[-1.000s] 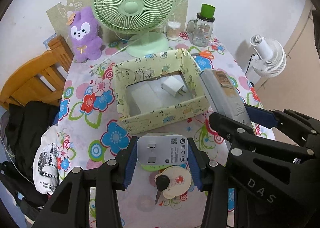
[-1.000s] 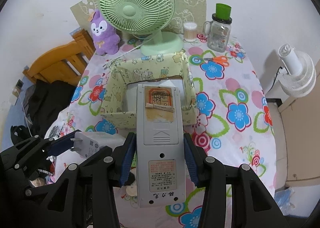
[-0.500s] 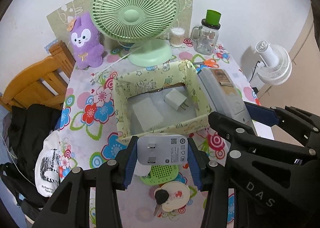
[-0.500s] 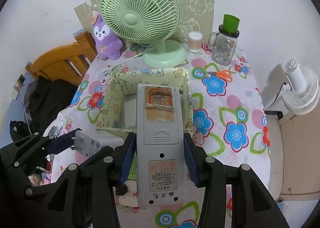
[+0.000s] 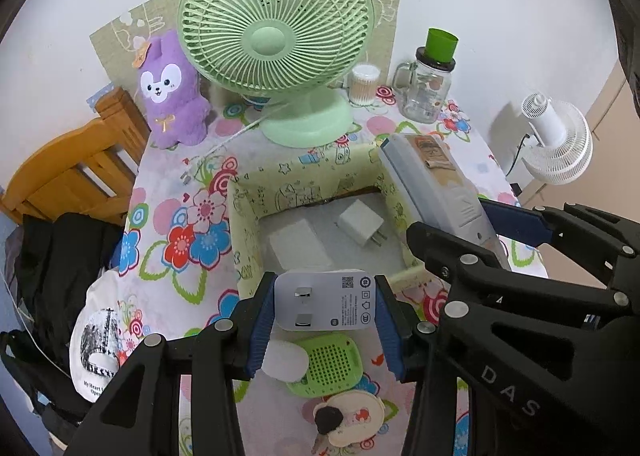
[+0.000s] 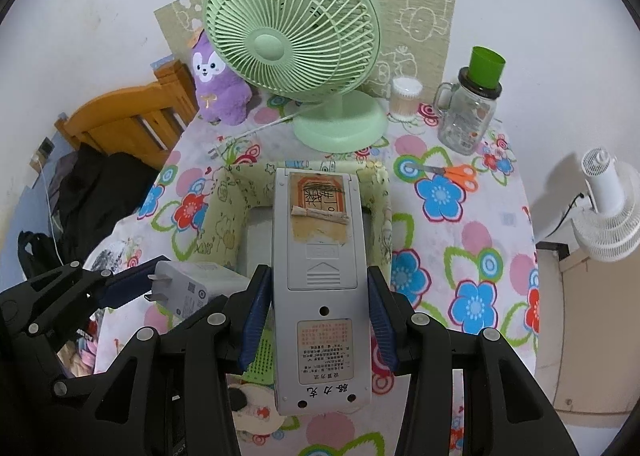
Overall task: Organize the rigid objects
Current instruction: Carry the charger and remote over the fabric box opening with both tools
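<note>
My left gripper (image 5: 325,302) is shut on a white plug adapter (image 5: 326,300), prongs facing me, held above the near wall of the yellow patterned box (image 5: 256,196). My right gripper (image 6: 316,314) is shut on a long grey remote (image 6: 320,256), back side up, whose far end reaches over the box (image 6: 224,212). Inside the box lie a small white charger (image 5: 362,224) and a flat white block (image 5: 298,246). In the left wrist view the remote (image 5: 436,180) sits at the right, held by the other gripper; in the right wrist view the plug adapter (image 6: 188,290) shows at lower left.
A green fan (image 5: 280,28), purple plush (image 5: 170,96), cotton-swab jar (image 5: 364,84) and glass jar with green lid (image 5: 430,88) stand behind the box. Orange scissors (image 6: 452,172) lie right. A green perforated piece (image 5: 326,366), white disc (image 5: 286,360) and key with fob (image 5: 344,414) lie near. Wooden chair (image 5: 76,164) at left.
Both grippers have moved forward toward the box with their loads; the box interior and the items on the near table now show more fully. Grips are unchanged.
</note>
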Available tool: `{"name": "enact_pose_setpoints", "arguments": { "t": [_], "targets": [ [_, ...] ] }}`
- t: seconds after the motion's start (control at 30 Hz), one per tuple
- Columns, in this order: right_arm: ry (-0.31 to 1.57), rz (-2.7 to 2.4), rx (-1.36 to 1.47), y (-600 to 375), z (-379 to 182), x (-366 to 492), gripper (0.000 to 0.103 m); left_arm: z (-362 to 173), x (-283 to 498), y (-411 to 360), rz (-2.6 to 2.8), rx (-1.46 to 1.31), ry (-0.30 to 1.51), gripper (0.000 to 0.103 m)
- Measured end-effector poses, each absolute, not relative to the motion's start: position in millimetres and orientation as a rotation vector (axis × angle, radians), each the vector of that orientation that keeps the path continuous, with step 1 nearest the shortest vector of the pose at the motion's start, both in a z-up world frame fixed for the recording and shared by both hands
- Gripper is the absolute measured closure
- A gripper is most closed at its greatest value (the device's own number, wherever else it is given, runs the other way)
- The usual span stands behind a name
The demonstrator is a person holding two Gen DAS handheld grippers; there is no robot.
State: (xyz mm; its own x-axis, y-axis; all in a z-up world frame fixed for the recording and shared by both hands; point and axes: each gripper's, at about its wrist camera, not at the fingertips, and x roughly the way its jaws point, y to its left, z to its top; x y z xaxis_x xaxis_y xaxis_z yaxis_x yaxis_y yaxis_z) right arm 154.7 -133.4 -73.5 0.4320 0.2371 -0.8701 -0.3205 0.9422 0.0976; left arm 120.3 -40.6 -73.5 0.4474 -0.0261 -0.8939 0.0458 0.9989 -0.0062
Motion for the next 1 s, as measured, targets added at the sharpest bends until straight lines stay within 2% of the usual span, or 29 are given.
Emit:
{"name": "enact_pose_setpoints", "arguments": {
  "t": [0.5, 1.0],
  "targets": [
    [1.092, 0.349, -0.086, -123.6, -90.1, 190.7, 0.053, -92.2, 153.6, -29.6, -0.052, 0.024, 1.126, 0.055],
    [1.186, 0.353, -0.119, -117.1, -143.4, 222.9, 0.053, -141.0, 177.4, -18.2, -0.034, 0.026, 1.209, 0.055]
  ]
}}
